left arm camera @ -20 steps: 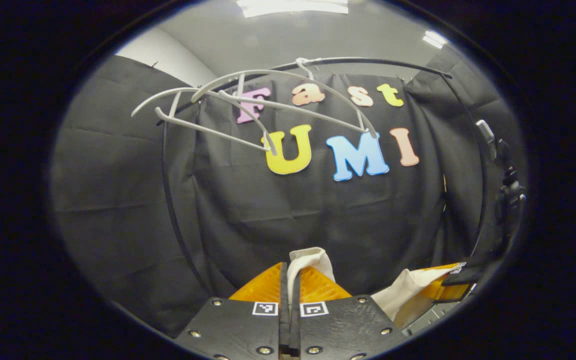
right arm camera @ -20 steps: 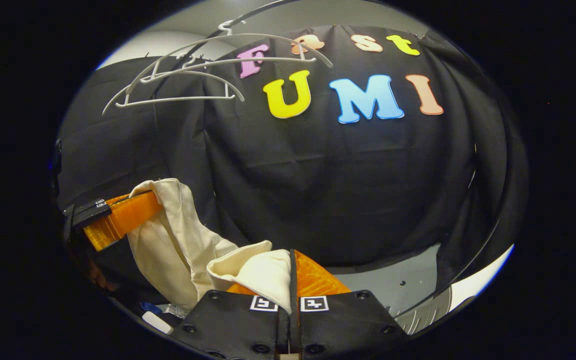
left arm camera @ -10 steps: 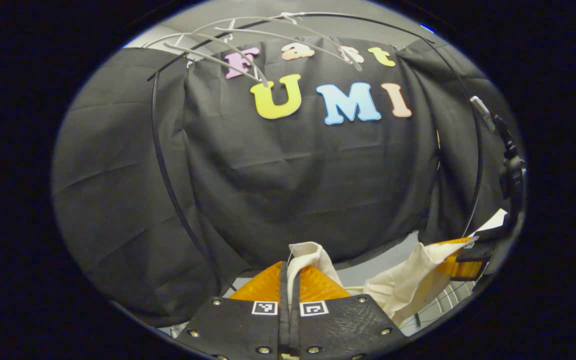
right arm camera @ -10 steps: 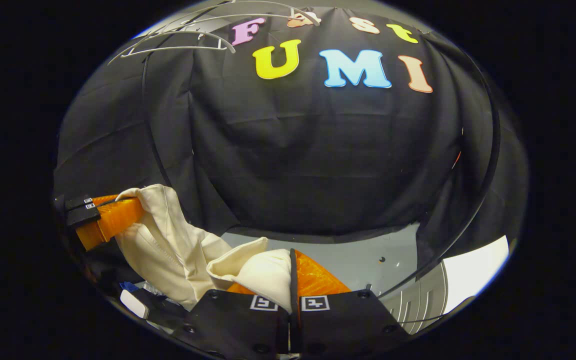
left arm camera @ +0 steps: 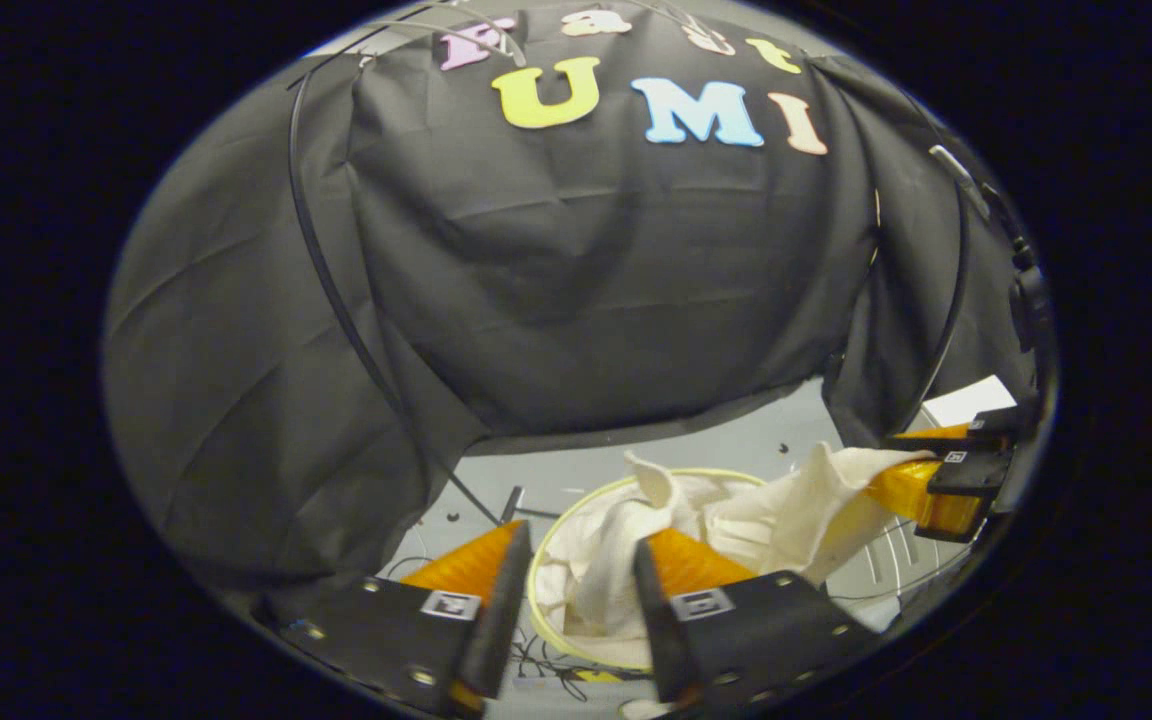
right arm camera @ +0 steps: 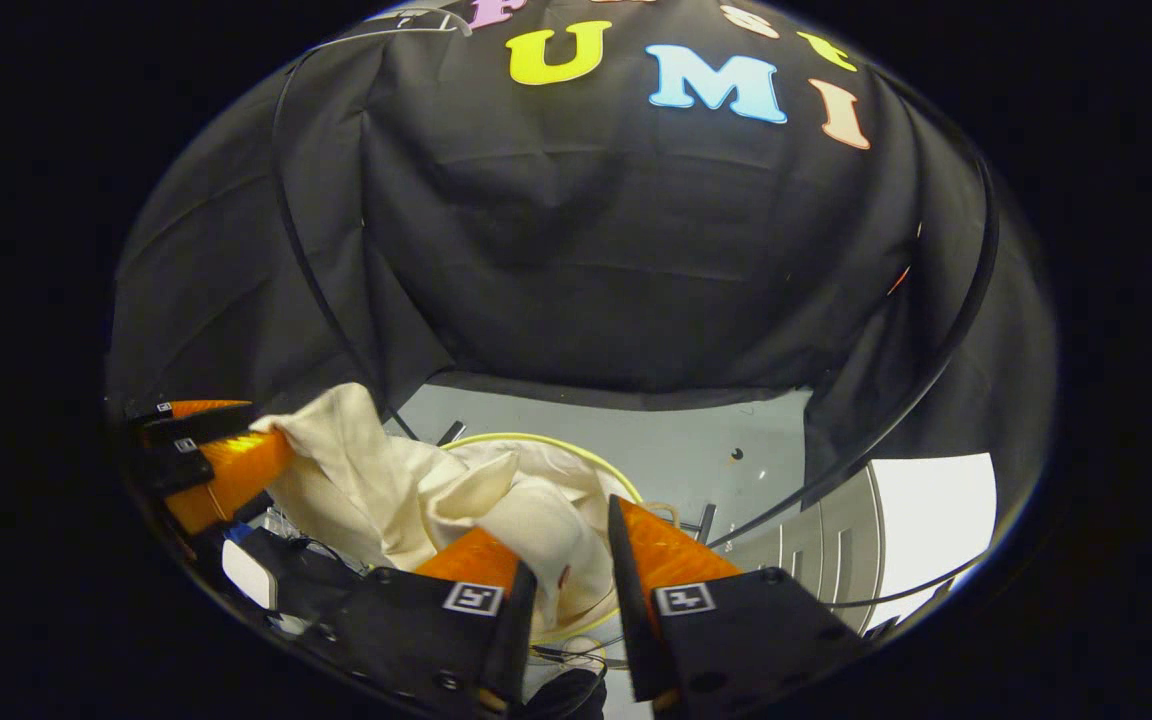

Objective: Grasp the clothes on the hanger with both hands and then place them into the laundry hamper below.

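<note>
Item 1: left gripper (left arm camera: 576, 545), seen in left gripper view. Jaws spread apart, nothing between the fingers; cloth lies below/behind the gap.

Item 2: right gripper (right arm camera: 571, 545), seen in right gripper view. Jaws likewise spread, fingers clear of fabric. Same unit appears at right edge of left gripper view (left arm camera: 936, 480); cloth drapes against its fingers there, contact vs. grip: can't tell from that angle.

Item 3: clothes (left arm camera: 726, 520), cream/off-white garment, crumpled. Bulk sits inside hamper; upper fold is draped up toward each far gripper. Also in right gripper view (right arm camera: 436, 490).

Item 4: laundry hamper (right arm camera: 536, 438), round, pale yellow-green rim, on grey floor (right arm camera: 696, 440) below both grippers. Rim also visible in left gripper view (left arm camera: 546, 520).

Item 5: hangers (left arm camera: 496, 30), pale, at top edge, bare.

Item 6: black rack tubing (left arm camera: 321, 260), curved, in front of cloth wall.
</note>
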`<state>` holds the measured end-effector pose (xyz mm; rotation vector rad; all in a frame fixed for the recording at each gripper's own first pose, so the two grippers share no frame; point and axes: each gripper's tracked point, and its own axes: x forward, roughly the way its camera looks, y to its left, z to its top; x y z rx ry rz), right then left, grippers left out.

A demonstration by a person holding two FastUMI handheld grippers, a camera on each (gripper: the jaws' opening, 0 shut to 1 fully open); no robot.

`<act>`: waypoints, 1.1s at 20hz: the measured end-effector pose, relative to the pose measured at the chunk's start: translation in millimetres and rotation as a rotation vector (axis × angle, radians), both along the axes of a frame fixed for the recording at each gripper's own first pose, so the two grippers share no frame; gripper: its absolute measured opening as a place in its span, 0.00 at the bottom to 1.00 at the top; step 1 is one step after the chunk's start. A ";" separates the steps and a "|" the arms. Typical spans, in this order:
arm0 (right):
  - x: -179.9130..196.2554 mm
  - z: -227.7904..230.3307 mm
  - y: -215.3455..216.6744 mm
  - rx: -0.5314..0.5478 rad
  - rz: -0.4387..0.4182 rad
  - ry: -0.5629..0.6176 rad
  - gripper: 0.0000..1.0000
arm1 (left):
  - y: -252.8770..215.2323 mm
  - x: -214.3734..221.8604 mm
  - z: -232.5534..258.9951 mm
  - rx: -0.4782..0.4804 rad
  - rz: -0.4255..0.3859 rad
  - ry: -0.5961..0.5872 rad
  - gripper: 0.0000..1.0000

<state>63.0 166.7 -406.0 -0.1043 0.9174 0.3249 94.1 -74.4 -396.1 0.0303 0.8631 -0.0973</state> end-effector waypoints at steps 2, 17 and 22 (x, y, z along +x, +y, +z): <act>-11.3 6.2 0.3 -0.001 0.007 -0.006 0.69 | 5.5 -15.5 -6.9 0.034 -0.010 0.014 0.96; 4.8 190.2 -23.5 0.062 -0.121 -0.370 0.99 | 30.0 23.2 197.1 -0.041 -0.054 -0.364 0.96; 3.1 270.3 -45.7 0.080 -0.164 -0.536 0.97 | 44.8 24.3 294.7 -0.072 -0.040 -0.535 0.96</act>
